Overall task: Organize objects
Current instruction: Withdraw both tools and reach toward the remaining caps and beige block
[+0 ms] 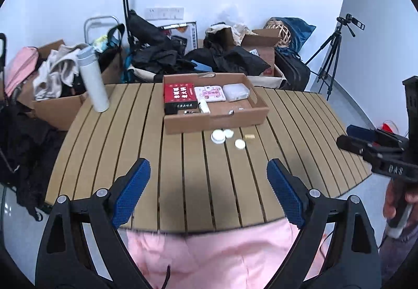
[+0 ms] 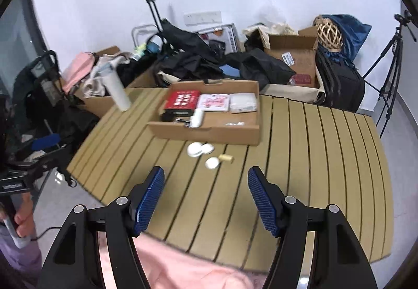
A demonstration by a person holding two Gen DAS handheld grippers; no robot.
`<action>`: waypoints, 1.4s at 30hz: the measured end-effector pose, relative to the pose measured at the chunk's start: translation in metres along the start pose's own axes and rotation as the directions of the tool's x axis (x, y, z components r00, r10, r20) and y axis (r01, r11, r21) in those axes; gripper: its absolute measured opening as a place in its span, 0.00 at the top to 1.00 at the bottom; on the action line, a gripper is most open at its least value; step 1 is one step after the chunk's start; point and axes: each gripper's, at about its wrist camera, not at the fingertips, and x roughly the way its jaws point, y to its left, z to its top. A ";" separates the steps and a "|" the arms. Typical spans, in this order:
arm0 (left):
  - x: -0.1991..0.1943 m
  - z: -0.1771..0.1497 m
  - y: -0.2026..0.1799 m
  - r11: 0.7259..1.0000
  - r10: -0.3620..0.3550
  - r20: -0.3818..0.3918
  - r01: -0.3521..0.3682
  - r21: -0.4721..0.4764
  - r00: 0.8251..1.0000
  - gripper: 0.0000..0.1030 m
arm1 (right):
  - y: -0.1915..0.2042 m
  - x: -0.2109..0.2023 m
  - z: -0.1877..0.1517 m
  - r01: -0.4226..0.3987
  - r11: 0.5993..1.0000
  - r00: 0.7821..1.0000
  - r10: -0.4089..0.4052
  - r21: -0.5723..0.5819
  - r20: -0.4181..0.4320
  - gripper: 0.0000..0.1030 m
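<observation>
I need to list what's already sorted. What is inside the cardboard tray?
In the cardboard tray: a red box, a pink packet, a clear white packet, a white tube and small bits. Anything under them is hidden.

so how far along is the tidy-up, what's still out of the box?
Done: the red box, pink packet and white pack lie inside the cardboard tray. In hand: nothing; left gripper and right gripper are both open above the table. Left: three white round pieces and a small tan block lie on the slats before the tray.
</observation>
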 end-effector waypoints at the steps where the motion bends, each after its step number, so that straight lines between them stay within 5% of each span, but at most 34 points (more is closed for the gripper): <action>1: -0.009 -0.011 -0.002 1.000 0.016 0.009 -0.016 -0.002 1.000 0.13 | 0.009 -0.009 -0.016 0.004 1.000 1.000 -0.004 0.000 0.013 0.32; 6: -0.041 -0.076 -0.007 0.999 0.034 -0.030 -0.035 -0.018 0.999 0.08 | 0.046 -0.034 -0.087 0.020 0.999 1.000 -0.021 0.048 0.013 0.32; 9: -0.043 -0.086 -0.013 0.999 0.046 -0.052 -0.045 0.026 0.998 0.08 | 0.063 -0.035 -0.118 -0.073 0.994 0.997 0.076 0.080 -0.032 0.31; 24: -0.013 -0.089 -0.012 1.000 -0.021 -0.053 0.022 0.020 0.998 0.08 | 0.069 -0.017 -0.127 0.037 0.999 0.998 -0.038 -0.015 -0.059 0.31; 28: 0.024 -0.072 -0.017 0.997 -0.055 -0.031 0.057 0.056 0.998 0.07 | 0.053 0.015 -0.124 0.036 0.999 0.995 -0.040 -0.038 -0.091 0.31; 35: 0.156 -0.017 -0.018 0.986 -0.101 -0.123 0.116 0.122 0.987 0.08 | 0.001 0.074 -0.076 0.095 0.995 0.995 -0.094 -0.040 0.025 0.31; 41: 0.261 0.007 -0.018 0.983 -0.095 -0.148 0.117 0.144 0.984 0.12 | -0.045 0.172 -0.033 0.049 0.999 0.998 -0.049 -0.001 -0.049 0.32; 42: 0.275 0.009 -0.016 0.984 -0.100 -0.157 0.121 0.133 0.983 0.20 | -0.049 0.186 -0.030 0.047 0.999 0.998 -0.047 0.000 -0.048 0.32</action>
